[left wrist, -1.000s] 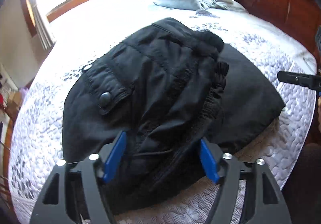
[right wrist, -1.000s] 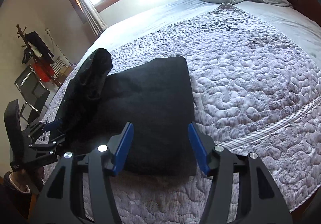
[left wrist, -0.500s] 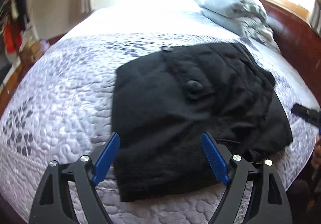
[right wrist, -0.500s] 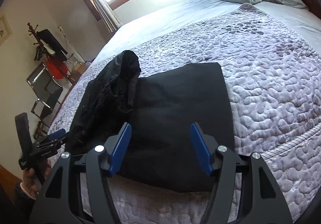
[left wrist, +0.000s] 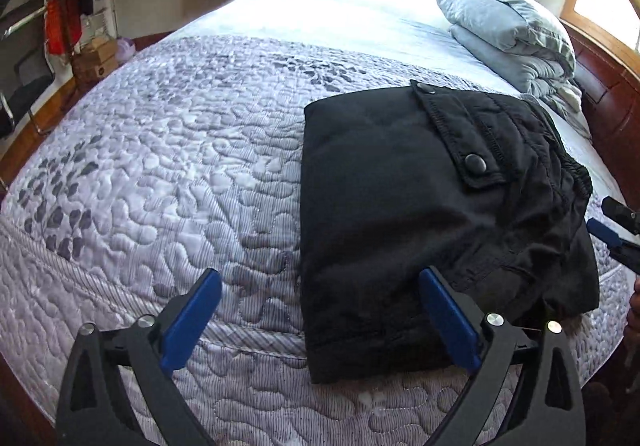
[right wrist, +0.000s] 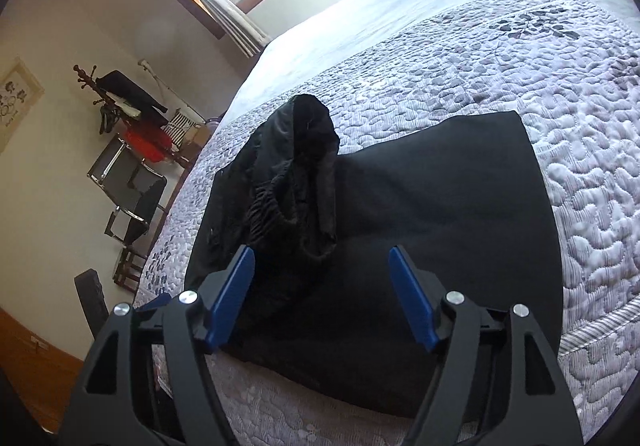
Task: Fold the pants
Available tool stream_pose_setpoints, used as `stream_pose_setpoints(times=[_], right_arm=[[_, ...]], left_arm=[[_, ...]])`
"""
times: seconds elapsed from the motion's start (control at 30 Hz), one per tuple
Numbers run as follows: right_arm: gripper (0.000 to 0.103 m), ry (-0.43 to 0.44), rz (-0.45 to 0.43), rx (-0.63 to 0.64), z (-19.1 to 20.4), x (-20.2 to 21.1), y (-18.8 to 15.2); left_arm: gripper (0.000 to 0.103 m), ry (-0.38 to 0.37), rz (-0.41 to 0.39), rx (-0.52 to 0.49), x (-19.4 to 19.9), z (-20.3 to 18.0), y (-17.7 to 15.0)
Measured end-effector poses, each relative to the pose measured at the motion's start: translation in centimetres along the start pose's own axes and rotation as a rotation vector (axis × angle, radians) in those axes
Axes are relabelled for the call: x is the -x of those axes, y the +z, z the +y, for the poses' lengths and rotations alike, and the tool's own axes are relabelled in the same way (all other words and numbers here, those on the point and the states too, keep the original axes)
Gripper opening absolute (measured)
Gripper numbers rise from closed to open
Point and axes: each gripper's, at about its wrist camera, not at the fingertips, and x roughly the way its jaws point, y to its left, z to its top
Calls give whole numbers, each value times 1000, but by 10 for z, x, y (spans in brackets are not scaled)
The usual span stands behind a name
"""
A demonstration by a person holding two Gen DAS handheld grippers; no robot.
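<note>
The black pants point(left wrist: 400, 206) lie folded in a thick rectangle on the quilted bed, a snap pocket flap on top; in the right wrist view point(right wrist: 420, 214) the waistband end bunches up in a hump at the left. My left gripper point(left wrist: 320, 318) is open and empty, hovering over the pants' near left edge. My right gripper point(right wrist: 322, 290) is open and empty, just above the pants' near edge; its tip also shows at the far right of the left wrist view point(left wrist: 616, 230).
The lilac quilted bedspread point(left wrist: 160, 186) covers the bed. Folded grey bedding point(left wrist: 512, 34) lies by the wooden headboard point(left wrist: 608, 94). A coat rack and chairs point(right wrist: 128, 166) stand by the wall, left of the bed.
My left gripper let go of the pants, drew back and swung left; the top layer now lies flatter. My right gripper moved in closer over the pants.
</note>
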Motion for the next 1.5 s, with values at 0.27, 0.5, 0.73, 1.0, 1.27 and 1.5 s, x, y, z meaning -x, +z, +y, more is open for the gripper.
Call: stream_pose_setpoints(times=[0.27, 0.5, 0.73, 1.0, 1.27, 1.5], right_arm=[[74, 51, 15, -76, -8, -11, 7], [78, 108, 50, -169, -16, -27, 13], [79, 146, 74, -209, -14, -44, 23], [22, 199, 80, -194, -9, -60, 26], [15, 223, 30, -82, 19, -28, 30], [14, 192, 38, -77, 18, -32, 28]], left_arm=[[99, -40, 29, 91, -3, 13, -5], [99, -41, 36, 98, -4, 13, -6], [99, -60, 49, 144, -8, 13, -9], [99, -71, 62, 173, -11, 13, -11], [99, -78, 84, 179, -15, 14, -11], [99, -65, 84, 181, -11, 16, -10]])
